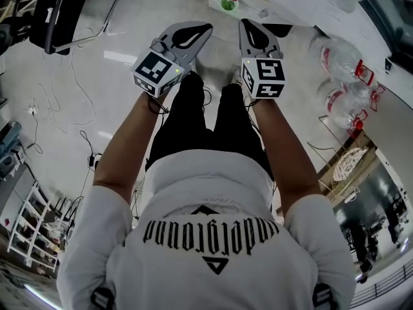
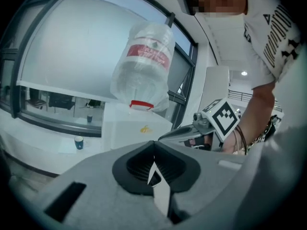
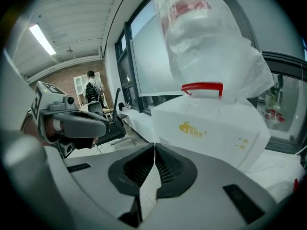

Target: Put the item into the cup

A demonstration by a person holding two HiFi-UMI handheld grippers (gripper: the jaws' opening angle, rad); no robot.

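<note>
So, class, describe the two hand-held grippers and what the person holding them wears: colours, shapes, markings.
Both the left gripper and right gripper have light grey, tapering bodies with black ribbed fingers. Each carries a cube of black-and-white square markers. The person wears a white short-sleeved T-shirt with black print and black trousers.

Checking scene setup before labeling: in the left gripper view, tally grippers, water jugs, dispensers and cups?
Grippers: 2, left gripper and right gripper
Water jugs: 1, the upturned water jug
Dispensers: 1, the white dispenser
Cups: 1, the blue cup on the counter; a small dark thing behind it is too small to tell
Total: 5
</note>
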